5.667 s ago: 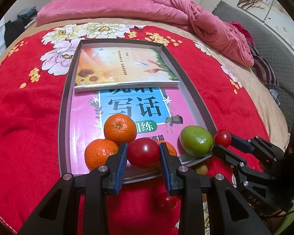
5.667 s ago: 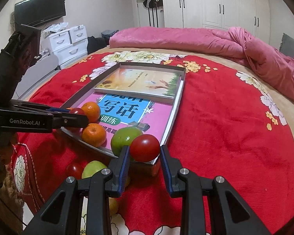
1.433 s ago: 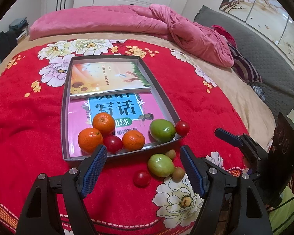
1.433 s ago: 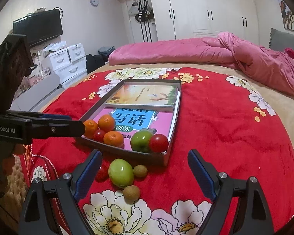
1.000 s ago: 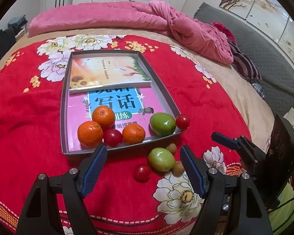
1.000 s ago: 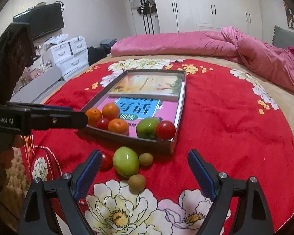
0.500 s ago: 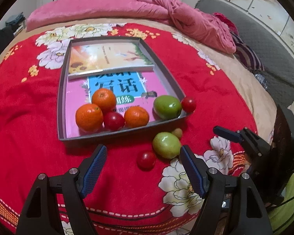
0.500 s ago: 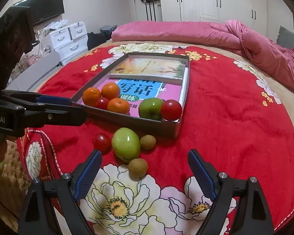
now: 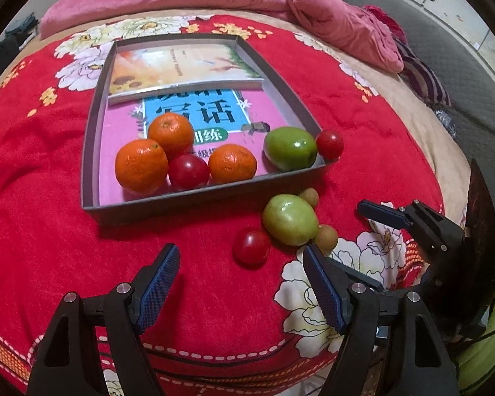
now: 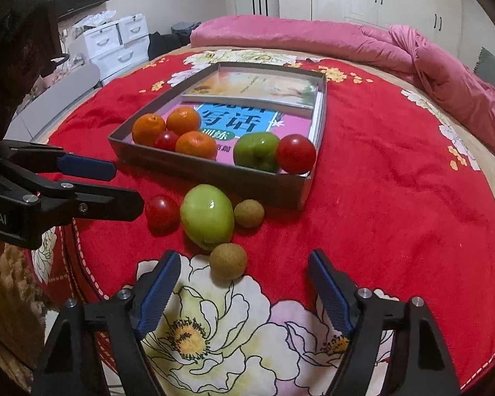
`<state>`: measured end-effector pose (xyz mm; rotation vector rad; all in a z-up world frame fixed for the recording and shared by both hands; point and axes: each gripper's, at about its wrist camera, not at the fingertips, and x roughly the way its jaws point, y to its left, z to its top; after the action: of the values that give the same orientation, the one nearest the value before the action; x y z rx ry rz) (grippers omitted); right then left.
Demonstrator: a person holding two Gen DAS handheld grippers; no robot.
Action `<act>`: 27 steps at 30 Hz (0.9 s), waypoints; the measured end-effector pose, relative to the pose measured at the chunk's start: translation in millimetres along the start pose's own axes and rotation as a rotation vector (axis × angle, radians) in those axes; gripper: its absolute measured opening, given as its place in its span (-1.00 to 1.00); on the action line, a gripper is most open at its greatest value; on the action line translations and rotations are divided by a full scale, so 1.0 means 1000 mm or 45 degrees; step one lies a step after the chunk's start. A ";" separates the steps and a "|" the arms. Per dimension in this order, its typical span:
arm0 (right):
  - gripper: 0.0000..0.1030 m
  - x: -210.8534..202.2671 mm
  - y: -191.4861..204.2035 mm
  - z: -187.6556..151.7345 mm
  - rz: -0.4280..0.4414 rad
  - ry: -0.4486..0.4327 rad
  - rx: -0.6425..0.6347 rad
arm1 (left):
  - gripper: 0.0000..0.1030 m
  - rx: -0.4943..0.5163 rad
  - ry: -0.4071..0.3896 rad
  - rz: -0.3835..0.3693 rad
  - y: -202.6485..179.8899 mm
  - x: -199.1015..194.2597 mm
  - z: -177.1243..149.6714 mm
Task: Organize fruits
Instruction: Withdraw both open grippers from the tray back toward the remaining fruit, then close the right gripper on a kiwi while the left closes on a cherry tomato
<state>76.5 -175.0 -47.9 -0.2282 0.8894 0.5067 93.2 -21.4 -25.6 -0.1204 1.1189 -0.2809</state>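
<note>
Both grippers have dropped closer, jaws spread and empty; left gripper [image 9: 241,264] should straddle the red tomato [image 9: 251,247] (just ahead), squeezing gently; right gripper [image 10: 244,272] faces the longan [image 10: 228,260].

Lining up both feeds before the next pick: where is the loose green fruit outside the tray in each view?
Left wrist: green fruit right of centre, just below the tray's near wall.
Right wrist: green fruit left of centre, before the tray.
Shared landmark: red tomato beside it.
</note>
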 end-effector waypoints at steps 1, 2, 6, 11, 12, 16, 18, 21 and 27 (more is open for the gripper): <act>0.50 0.000 0.000 0.000 -0.002 0.001 -0.004 | 0.51 0.001 0.005 -0.001 0.000 0.001 -0.001; 0.48 0.001 0.001 0.000 -0.004 0.002 -0.007 | 0.51 0.000 0.009 -0.001 0.000 0.002 -0.001; 0.41 0.003 0.001 -0.002 0.002 0.017 -0.008 | 0.51 -0.007 0.019 -0.014 0.001 0.005 -0.003; 0.25 0.005 0.000 -0.002 0.027 0.028 -0.004 | 0.52 -0.007 0.023 -0.035 0.001 0.009 -0.004; 0.19 0.006 0.001 -0.002 0.032 0.031 -0.008 | 0.52 -0.007 0.024 -0.036 0.000 0.010 -0.005; 0.05 0.009 0.003 -0.002 0.037 0.037 -0.028 | 0.39 -0.007 0.027 -0.043 0.000 0.014 -0.006; -0.05 0.010 0.004 -0.003 0.040 0.038 -0.034 | 0.35 -0.009 0.029 -0.047 0.001 0.016 -0.006; -0.13 0.013 0.006 -0.002 0.049 0.036 -0.056 | 0.26 -0.010 0.029 -0.053 0.001 0.018 -0.006; -0.35 0.018 0.011 -0.002 0.059 0.044 -0.089 | 0.05 -0.014 0.041 -0.059 0.001 0.027 -0.005</act>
<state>78.8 -160.8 -62.9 -0.2814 0.9134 0.5787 99.5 -28.0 -51.3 -0.1523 1.1504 -0.3193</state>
